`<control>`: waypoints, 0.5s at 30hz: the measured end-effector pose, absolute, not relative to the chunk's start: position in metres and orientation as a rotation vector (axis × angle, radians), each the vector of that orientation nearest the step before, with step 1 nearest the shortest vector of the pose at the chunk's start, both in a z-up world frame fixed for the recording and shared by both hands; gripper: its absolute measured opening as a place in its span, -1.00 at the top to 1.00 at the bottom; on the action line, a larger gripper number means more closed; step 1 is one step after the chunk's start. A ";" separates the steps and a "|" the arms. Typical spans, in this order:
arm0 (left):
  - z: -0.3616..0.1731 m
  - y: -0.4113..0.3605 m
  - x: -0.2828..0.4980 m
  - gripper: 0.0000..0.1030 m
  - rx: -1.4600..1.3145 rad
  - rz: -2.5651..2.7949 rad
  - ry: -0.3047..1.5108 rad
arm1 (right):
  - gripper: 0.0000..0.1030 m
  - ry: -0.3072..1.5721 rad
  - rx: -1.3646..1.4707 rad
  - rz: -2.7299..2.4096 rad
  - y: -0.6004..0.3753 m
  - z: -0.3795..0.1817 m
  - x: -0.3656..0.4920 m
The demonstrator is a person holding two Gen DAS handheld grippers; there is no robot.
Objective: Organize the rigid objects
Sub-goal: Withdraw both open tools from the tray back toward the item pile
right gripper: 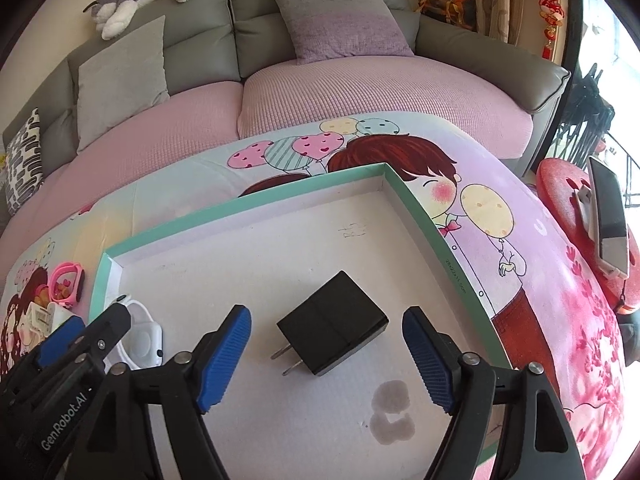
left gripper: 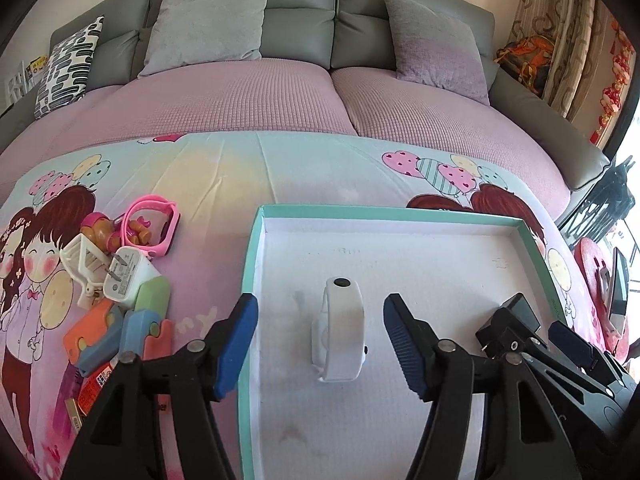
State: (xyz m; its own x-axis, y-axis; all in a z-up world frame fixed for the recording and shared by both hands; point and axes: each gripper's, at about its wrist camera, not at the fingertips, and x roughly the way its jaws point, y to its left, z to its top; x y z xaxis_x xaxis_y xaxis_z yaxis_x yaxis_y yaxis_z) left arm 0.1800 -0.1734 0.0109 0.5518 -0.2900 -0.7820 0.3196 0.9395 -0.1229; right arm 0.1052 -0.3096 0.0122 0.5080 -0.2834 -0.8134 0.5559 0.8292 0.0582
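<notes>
Both your tongs are released, nothing gripped.

Left tongs [left gripper: 320,344]: jaws spread wide over the tray [left gripper: 252,256], pointing steeply down. The white band [left gripper: 338,328] lies flat on the tray floor between the blue pads [left gripper: 236,344], with clear gaps on both sides and no contact.

Right tongs [right gripper: 326,360]: same posture, jaws wide. The black charger [right gripper: 334,322] lies on the tray floor between the pads, prongs toward the camera and tilted left. No pad touches it.

The two tongs sit side by side over the near half of the tray; each shows at the edge of the other's view. In the left view the charger is half hidden behind your right tongs.

The tray is a shallow white one with a teal rim, resting on a cartoon-print sheet [left gripper: 224,176]. There is a grey stain [right gripper: 392,412] on the tray floor near your right tongs.

Unsorted pile on the sheet just left of the tray: pink band [left gripper: 154,220], white charger [left gripper: 128,280], white plastic frame [left gripper: 82,258], small brown figures [left gripper: 100,232], plus orange [left gripper: 90,332], blue [left gripper: 138,328] and green [left gripper: 154,292] blocks. All are heaped and touching one another, none in the tray.

Behind: grey sofa [left gripper: 304,20] with pillows and a pink cover. To the right, a red stool [right gripper: 560,184] carrying a phone [right gripper: 610,216].
</notes>
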 end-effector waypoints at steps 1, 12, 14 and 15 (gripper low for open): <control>0.012 -0.171 0.180 -0.46 0.036 -0.350 0.918 | -0.60 0.908 0.336 -0.511 -0.309 0.013 0.105; 0.007 -0.147 0.190 -0.60 -0.021 -0.272 0.972 | -1.00 0.907 0.352 -0.483 -0.307 0.015 0.105; 0.007 -0.146 0.191 -0.68 -0.021 -0.257 0.968 | -1.00 0.904 0.360 -0.482 -0.307 0.014 0.104; 0.007 -0.144 0.191 -0.75 -0.021 -0.255 0.964 | -1.00 0.903 0.366 -0.479 -0.308 0.014 0.104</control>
